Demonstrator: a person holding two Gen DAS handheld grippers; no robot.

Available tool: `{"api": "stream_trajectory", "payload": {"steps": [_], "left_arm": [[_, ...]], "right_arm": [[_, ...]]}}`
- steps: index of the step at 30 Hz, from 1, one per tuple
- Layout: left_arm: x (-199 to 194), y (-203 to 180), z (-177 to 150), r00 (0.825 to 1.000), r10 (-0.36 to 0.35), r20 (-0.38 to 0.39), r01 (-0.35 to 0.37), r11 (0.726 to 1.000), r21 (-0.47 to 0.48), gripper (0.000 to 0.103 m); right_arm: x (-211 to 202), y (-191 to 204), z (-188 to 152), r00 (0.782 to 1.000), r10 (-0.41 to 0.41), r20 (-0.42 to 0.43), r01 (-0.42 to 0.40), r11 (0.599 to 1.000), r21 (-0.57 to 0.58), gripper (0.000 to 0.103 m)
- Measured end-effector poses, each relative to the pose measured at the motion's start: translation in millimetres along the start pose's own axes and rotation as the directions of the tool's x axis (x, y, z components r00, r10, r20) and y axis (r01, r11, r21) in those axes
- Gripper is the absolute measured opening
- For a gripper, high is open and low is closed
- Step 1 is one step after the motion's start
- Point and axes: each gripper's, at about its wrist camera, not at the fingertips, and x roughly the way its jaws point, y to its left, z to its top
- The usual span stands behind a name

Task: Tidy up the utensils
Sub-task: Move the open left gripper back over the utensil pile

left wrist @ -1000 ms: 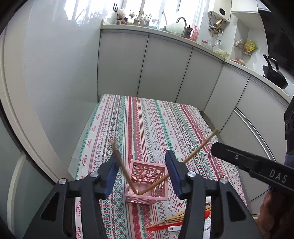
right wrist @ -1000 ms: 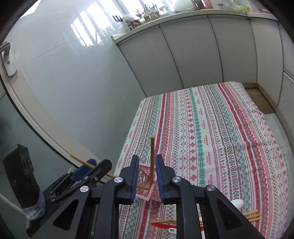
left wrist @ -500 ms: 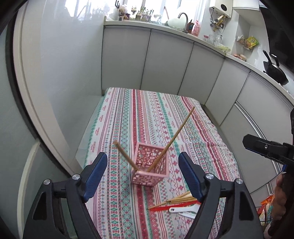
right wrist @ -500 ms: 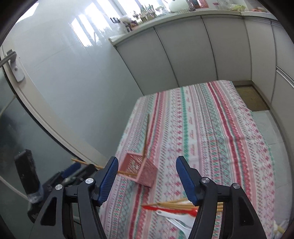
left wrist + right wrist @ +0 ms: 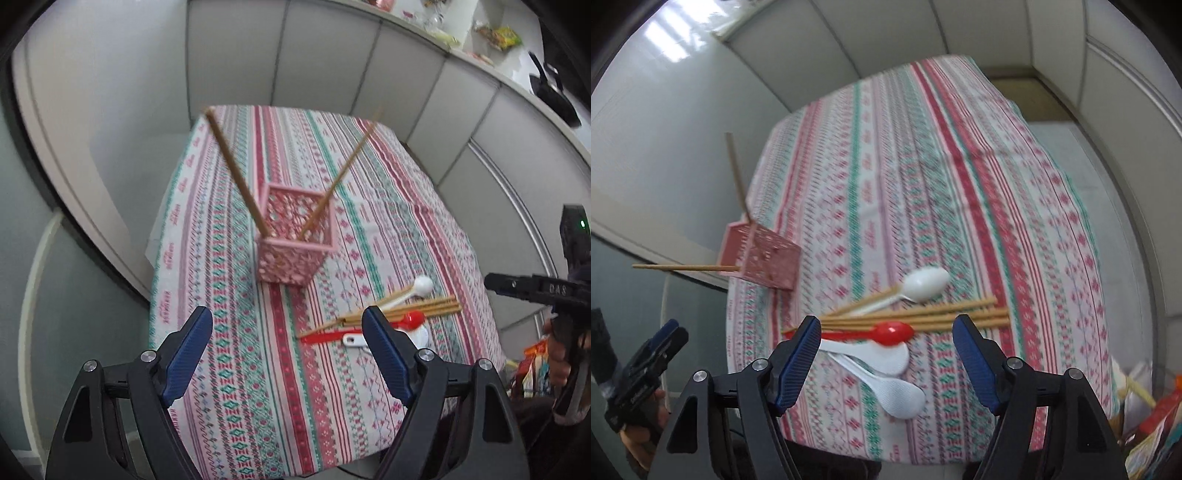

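Ahead of the left gripper (image 5: 287,332), on a desk (image 5: 236,369) draped in a red, green and white patterned cloth, a pink lattice basket (image 5: 295,240) stands upright with two wooden chopsticks (image 5: 236,173) leaning out of it, one toward the gripper's left, the other toward its right. The left gripper's jaws stand wide apart with nothing between them, having just been opening; the basket lies beyond its fingertips, well apart from them. Just past its right finger lies a loose pile of utensils.

Below the right gripper (image 5: 886,338), that same pile sits close in front of the fingertips: a bundle of wooden chopsticks (image 5: 923,312) lies crosswise, a red spoon (image 5: 890,332) rests just on the near side of it, and two white spoons (image 5: 886,373) lie nearer still, between the blue pads in this view. Another white spoon (image 5: 923,282) lies on the far side of the bundle. The right gripper's jaws are likewise spread wide and empty, having just been opening further; no pad touches any utensil. From this view the pink basket is off to the gripper's left and farther away, near the desk's edge, and the left gripper shows at the lower left, held in a person's hand (image 5: 639,443).
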Motion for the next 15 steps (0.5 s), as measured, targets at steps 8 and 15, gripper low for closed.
{"api": "stream_trajectory", "payload": {"steps": [8,15], "left_arm": [[34.5,-40.7,-9.0,0.995,-0.011,-0.098,0.021,0.994,0.105,0.085],[62.3,-63.1,-17.0,0.987,-0.013,-0.163,0.037,0.989,0.145,0.085]], "right_arm": [[20.8,-36.2,-9.5,0.990,-0.105,-0.094,0.110,0.993,0.050,0.076],[47.2,-62.6,-11.5,0.976,-0.113,-0.185,0.136,0.984,0.113,0.076]]}}
